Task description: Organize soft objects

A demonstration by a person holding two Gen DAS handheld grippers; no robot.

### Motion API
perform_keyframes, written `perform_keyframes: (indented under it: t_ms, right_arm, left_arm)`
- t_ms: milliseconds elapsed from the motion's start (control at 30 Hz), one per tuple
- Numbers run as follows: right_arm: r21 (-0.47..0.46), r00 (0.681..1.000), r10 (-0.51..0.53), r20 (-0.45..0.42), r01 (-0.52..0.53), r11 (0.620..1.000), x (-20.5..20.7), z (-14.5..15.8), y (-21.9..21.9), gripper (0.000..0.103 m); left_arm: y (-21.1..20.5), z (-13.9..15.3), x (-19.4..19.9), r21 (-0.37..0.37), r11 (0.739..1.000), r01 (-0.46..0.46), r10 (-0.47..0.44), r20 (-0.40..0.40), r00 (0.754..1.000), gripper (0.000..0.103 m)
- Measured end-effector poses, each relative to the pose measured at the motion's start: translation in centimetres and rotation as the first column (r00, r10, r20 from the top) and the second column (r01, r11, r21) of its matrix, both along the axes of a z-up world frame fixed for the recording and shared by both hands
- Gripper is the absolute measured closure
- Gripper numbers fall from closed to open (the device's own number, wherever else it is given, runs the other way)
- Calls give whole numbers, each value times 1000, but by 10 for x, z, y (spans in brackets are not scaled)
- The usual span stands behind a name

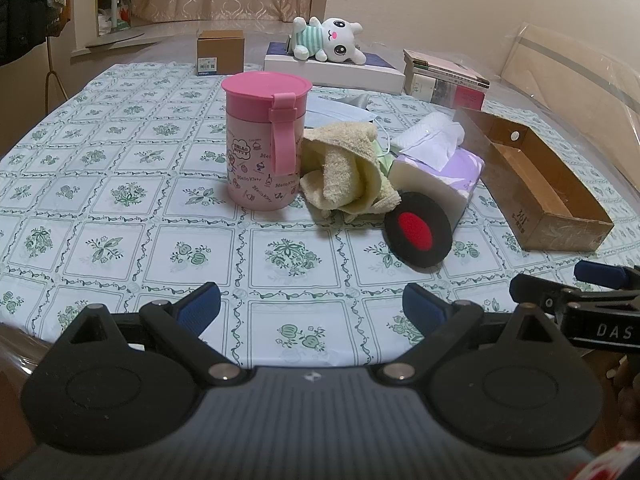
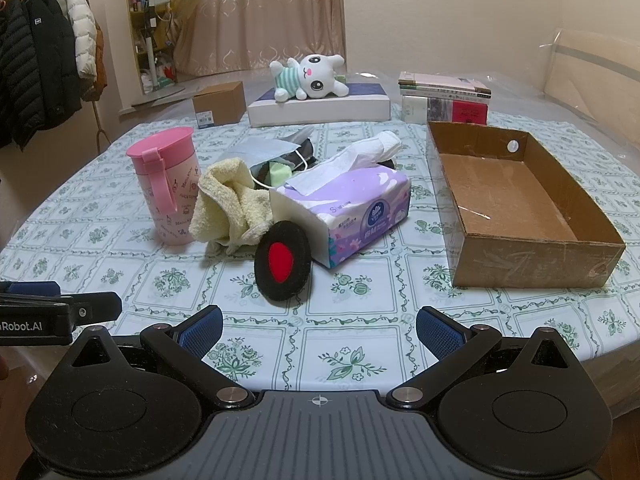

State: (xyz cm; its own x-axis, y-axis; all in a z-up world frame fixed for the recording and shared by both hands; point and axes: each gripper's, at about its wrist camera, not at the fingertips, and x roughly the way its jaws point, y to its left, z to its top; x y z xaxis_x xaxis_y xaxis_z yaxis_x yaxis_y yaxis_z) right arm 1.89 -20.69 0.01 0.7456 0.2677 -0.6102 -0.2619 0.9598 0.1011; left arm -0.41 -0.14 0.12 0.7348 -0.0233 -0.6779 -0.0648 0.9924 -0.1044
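Note:
A pile of soft things lies mid-table: a cream towel (image 1: 344, 168) (image 2: 228, 204), a purple tissue pack (image 1: 444, 168) (image 2: 352, 208), a black pad with a red centre (image 1: 418, 232) (image 2: 283, 260) leaning on the pack, and a blue face mask (image 1: 340, 110) (image 2: 268, 150) behind. An empty cardboard box (image 1: 560, 200) (image 2: 512, 208) stands to the right. A white plush toy (image 1: 328, 38) (image 2: 308, 78) lies on a flat white box at the back. My left gripper (image 1: 312, 312) and right gripper (image 2: 318, 332) are both open and empty, near the table's front edge.
A pink lidded cup (image 1: 262, 140) (image 2: 168, 184) stands left of the towel. A small brown carton (image 1: 220, 52) (image 2: 219, 104) and stacked books (image 1: 444, 78) (image 2: 444, 98) sit at the back. Coats (image 2: 44, 60) hang on a rack at the far left.

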Motion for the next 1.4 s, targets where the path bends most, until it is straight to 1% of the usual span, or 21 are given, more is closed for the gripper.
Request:
perform_keyframes:
  t_ms: [500,767,933,1067,1133,1167,1200,1267,1400]
  right_arm:
    - [-3,1000,1,-3,-1,1000,0,-2,2,0]
    - [7,1000,-3,3,3,1000,4,-5,1,0]
    - [14,1000,-3,12,3,1000,10,-8,0,0]
    - [2,1000,10,20,-10,1000,16,-12,4,1]
    - [-5,1000,19,22,-18,1000,21,-16,7,3]
    - [-8,999,26,21,-26,1000,25,-18,8,9]
    - [-9,999,31,18,-31,999,28,-20,10,13]
    - [-13,999,38,12,-38,999,35,-24,13,14]
    - [-29,998,63,15,-63,998,49,-31,20,20]
  left_arm:
    - [6,-3,2,-16,1000,-9,9,-7,1000,6]
    - [9,-4,6,-19,1000,8,-8,-1,1000,6]
    - [13,-9,17,-33,999,15,-16,-15,1000,6]
    - [16,-14,29,-32,999,15,-16,-13,1000,6]
    - [17,-15,35,-31,999,19,-19,-5,1000,6]
    - [17,-16,39,-27,999,22,-22,-1,1000,6]
    - [18,-17,42,-23,999,24,-24,4,1000,7]
    - [18,-19,50,-16,999,36,-36,16,999,8]
    - [18,-22,67,-13,998,69,-69,36,997,14]
